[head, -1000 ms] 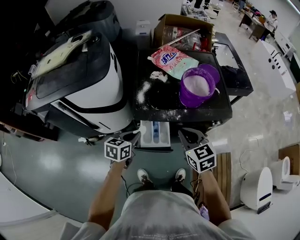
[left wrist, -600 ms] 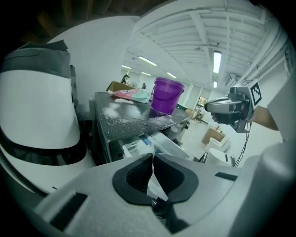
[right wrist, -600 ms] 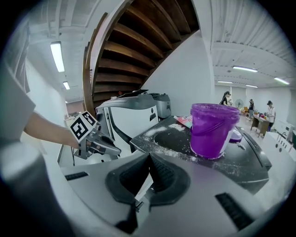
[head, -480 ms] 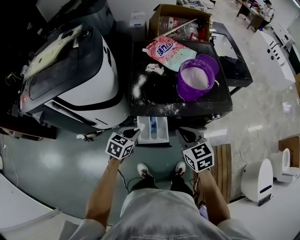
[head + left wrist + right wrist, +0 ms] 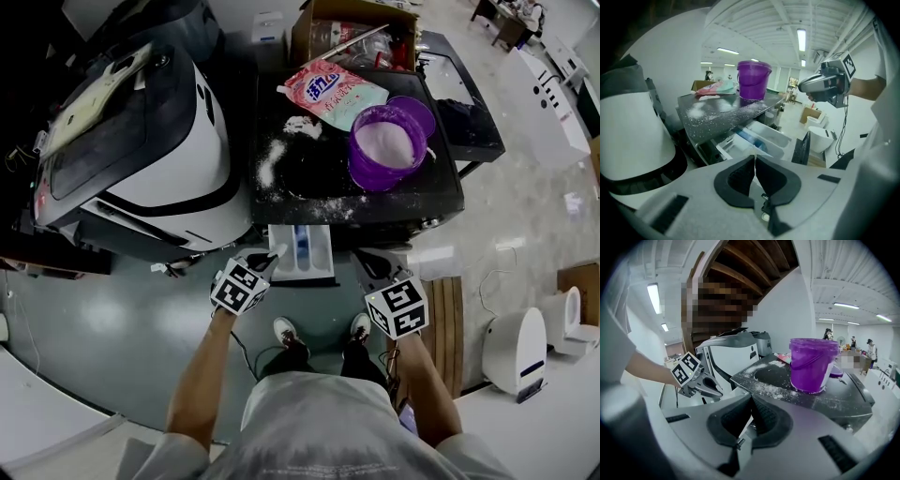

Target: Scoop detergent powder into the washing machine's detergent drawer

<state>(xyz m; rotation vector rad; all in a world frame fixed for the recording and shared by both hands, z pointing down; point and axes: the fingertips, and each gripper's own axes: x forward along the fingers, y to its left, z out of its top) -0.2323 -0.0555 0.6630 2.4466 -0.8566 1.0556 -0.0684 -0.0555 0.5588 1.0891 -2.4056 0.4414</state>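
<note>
My left claw [image 5: 754, 160] is pressed shut on nothing, and my right claw [image 5: 751, 403] is shut and empty too. Both hang just in front of the open detergent drawer [image 5: 302, 255], one at each side. Beyond it, on the washing machine's black top [image 5: 436, 202], the purple bucket [image 5: 382, 150] of powder stands toward the right, near spilled powder [image 5: 272, 161] and the detergent bag [image 5: 333, 89]. I judge the risks to be clipping the drawer's jutting front as I reach over, or nudging the bucket toward the top's edge. Open room lies above the drawer.
</note>
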